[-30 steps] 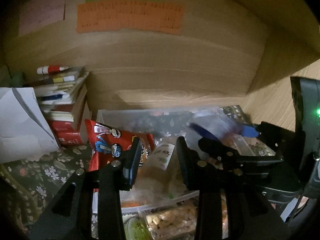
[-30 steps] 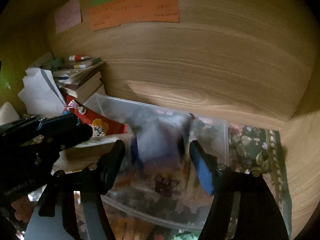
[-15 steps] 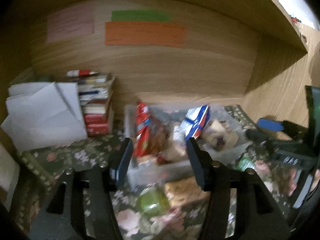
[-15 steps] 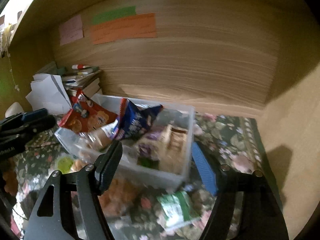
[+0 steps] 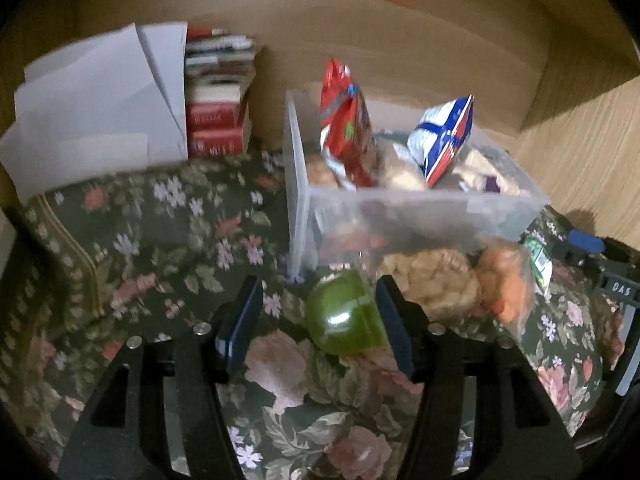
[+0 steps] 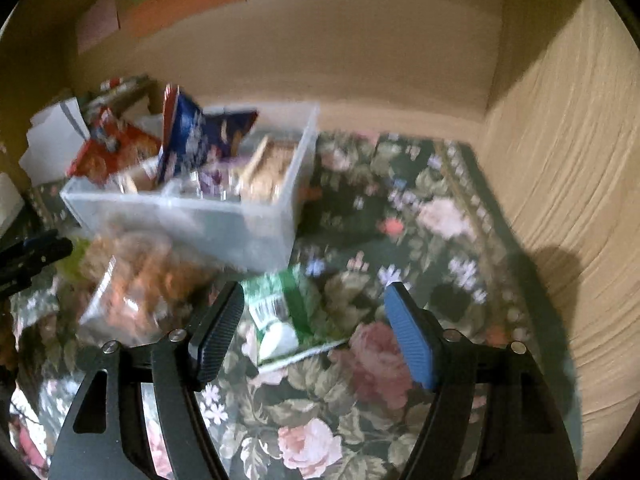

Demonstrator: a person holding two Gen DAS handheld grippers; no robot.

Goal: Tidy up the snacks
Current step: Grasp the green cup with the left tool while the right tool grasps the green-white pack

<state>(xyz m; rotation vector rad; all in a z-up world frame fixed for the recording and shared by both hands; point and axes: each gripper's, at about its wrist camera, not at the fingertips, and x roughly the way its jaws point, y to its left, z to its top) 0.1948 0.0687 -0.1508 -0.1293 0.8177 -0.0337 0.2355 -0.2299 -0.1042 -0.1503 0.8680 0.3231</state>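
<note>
A clear plastic bin [image 5: 400, 216] [image 6: 192, 220] on the floral cloth holds a red bag [image 5: 344, 128], a blue-and-white bag [image 5: 444, 136] [image 6: 196, 136] and other snacks. In front of it lie a green jelly cup [image 5: 344, 316], a clear bag of pale puffs [image 5: 432, 280], an orange snack bag [image 5: 504, 284] [image 6: 136, 280] and a green packet [image 6: 280, 308] [image 5: 538, 256]. My left gripper [image 5: 318, 324] is open, the cup resting by its right finger. My right gripper [image 6: 314, 332] is open above the green packet, which lies between its fingers untouched.
White folded papers [image 5: 100, 108] and a stack of books [image 5: 218, 92] stand at the back left. A wooden back wall carries an orange note [image 6: 188, 4]. A wooden side wall [image 6: 560, 160] closes the right. Bare floral cloth [image 6: 400, 208] lies right of the bin.
Both grippers have drawn back from the bin and dropped lower, leaving the red and blue bags standing in it. The left jaws have spread wider. The loose snacks now lie under both grippers.
</note>
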